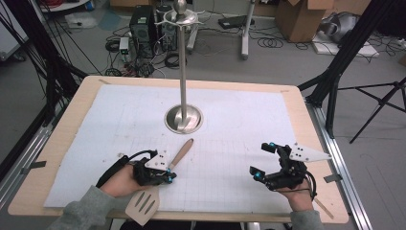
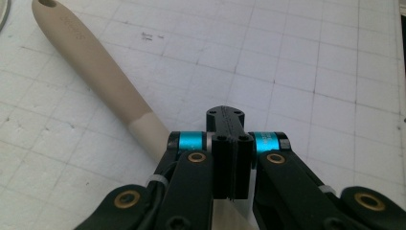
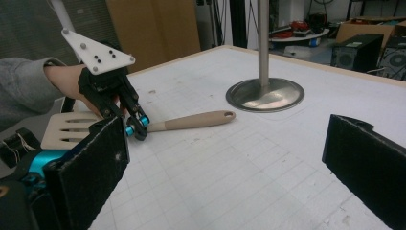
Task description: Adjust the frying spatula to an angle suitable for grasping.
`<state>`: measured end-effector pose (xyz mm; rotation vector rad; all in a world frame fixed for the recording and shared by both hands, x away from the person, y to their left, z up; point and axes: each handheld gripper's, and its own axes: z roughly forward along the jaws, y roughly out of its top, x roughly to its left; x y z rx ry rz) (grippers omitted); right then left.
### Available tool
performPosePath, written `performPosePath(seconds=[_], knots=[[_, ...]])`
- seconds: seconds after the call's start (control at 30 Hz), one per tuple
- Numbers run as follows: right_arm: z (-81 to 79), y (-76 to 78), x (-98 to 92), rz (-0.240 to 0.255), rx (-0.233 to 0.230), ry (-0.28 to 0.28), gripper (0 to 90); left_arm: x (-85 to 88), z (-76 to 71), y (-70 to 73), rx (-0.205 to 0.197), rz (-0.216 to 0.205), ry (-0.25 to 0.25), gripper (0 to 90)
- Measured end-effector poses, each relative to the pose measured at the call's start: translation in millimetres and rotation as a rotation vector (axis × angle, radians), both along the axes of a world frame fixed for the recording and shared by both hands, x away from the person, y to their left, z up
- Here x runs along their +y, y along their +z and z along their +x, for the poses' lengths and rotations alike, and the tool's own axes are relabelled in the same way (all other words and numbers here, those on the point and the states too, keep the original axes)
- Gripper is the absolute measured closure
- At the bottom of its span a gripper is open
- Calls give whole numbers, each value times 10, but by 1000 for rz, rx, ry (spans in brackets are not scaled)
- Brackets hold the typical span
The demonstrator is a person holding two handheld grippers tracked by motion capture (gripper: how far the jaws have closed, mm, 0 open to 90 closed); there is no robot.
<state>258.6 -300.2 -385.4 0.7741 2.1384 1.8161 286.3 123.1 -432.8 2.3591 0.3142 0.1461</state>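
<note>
Gripping the beige slotted spatula with its wooden-toned handle (image 1: pixel 181 152) at the neck, our left tongs (image 1: pixel 168 176) are clamped tight; the blade overhangs the bench (image 1: pixel 62 129) near edge. We judge a level lift toward the steel hanging stand (image 1: pixel 183 117) best, keeping clear of its post. Our right tongs (image 1: pixel 262 160) gape wide, empty, well apart.

I'm working in a lab or workshop. My light wooden table (image 1: pixel 306 120) with its white gridded mat (image 1: pixel 239 124) stands on a grey concrete floor (image 1: pixel 287 62) strewn with loose black cables (image 1: pixel 273 43). Beyond it sit black computer towers (image 1: pixel 142 26), brown cardboard boxes (image 1: pixel 299 17) and black tripod legs (image 1: pixel 378 103).
</note>
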Motion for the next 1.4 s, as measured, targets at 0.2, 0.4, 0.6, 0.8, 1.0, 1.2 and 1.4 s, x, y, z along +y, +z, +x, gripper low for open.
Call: performPosePath(seconds=[0.2, 0.4, 0.6, 0.8, 1.0, 1.2, 1.4], knots=[[6, -4, 5, -5, 2, 2, 11, 92, 0, -10, -7, -9, 8, 897], [26, -17, 23, -9, 6, 7, 11, 172, -27, -15, -11, -17, 5, 898], [36, -14, 65, -12, 6, 18, 11, 316, -30, -27, 5, -35, 8, 898], [47, -21, 77, -14, 16, 20, 11, 564, -23, -40, 18, -55, 18, 898], [51, -21, 88, -17, 13, 18, 11, 678, -31, -42, 38, -68, 47, 898], [37, -19, 90, -22, 15, 22, 11, 686, 114, 124, 15, -144, 156, 897], [-3, -31, 68, -32, 22, 17, 11, 686, 361, 148, 24, -169, 283, 897]])
